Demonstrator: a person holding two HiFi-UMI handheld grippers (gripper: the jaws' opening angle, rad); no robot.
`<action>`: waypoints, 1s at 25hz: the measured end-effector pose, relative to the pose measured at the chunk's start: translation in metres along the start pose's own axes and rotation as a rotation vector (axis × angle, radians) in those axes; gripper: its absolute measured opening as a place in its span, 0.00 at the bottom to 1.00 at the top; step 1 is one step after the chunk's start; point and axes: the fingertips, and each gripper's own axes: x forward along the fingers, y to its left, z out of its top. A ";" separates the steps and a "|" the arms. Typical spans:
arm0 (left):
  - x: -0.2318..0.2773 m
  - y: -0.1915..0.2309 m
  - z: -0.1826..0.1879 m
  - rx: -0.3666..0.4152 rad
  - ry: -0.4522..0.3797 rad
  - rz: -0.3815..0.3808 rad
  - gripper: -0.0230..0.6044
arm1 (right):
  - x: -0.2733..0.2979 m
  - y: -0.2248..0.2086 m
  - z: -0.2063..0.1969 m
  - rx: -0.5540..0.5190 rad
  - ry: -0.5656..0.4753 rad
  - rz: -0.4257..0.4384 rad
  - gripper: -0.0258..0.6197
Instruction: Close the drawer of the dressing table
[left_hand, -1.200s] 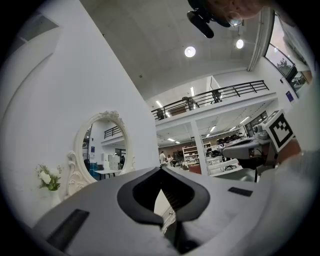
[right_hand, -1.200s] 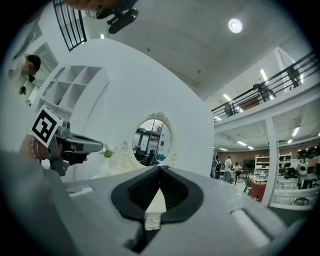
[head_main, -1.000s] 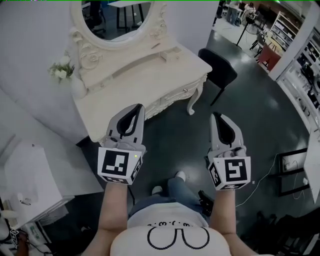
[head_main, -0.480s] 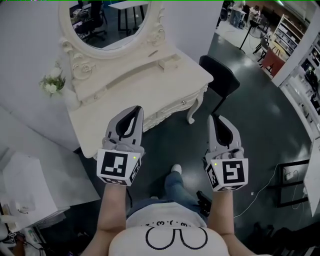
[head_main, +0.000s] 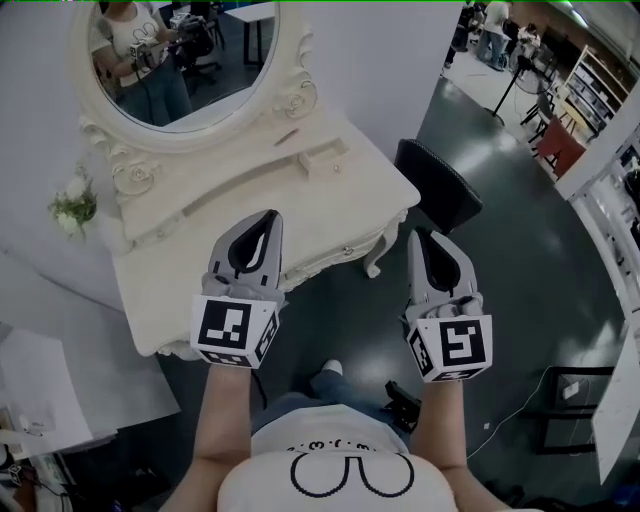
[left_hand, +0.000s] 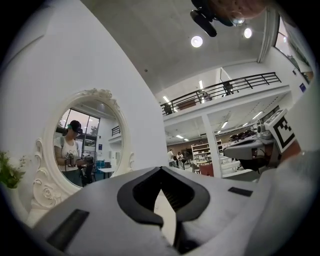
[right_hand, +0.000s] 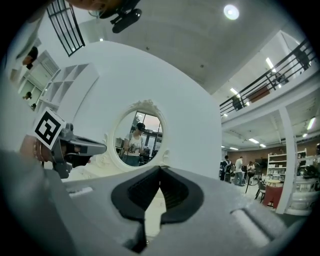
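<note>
At the far left a small bunch of white flowers (head_main: 72, 208) stands on the back corner of the cream dressing table (head_main: 190, 290), against the wall. Next to it rises the oval mirror (head_main: 180, 60) in its carved frame, and in the glass we see a person reflected, holding grippers at chest height.

Our left gripper (head_main: 268, 214) hangs over the table's front edge and points level toward the mirror. Its jaws are pressed together at the tips with nothing between them; through the slot below the tips only the pale table top shows.

Between the two grippers runs the table's scalloped front, and there we find the drawer (head_main: 335, 258), marked by its small round knob. From the head view we cannot tell whether it stands out from the front or sits flush.

Our right gripper (head_main: 421, 236) is held over the dark floor (head_main: 500, 250), just off the table's right corner and its curved leg. Its jaws are closed tip to tip and empty.

Further right, a black chair (head_main: 437, 188) stands beside the table's end.
</note>
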 end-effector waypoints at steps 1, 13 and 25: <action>0.011 -0.002 -0.002 0.002 0.004 0.010 0.03 | 0.008 -0.010 -0.003 0.000 0.001 0.009 0.04; 0.089 0.037 -0.049 -0.015 0.104 0.105 0.03 | 0.092 -0.056 -0.058 0.029 0.058 0.068 0.04; 0.185 0.118 -0.094 -0.049 0.137 0.154 0.03 | 0.229 -0.073 -0.100 0.031 0.131 0.158 0.17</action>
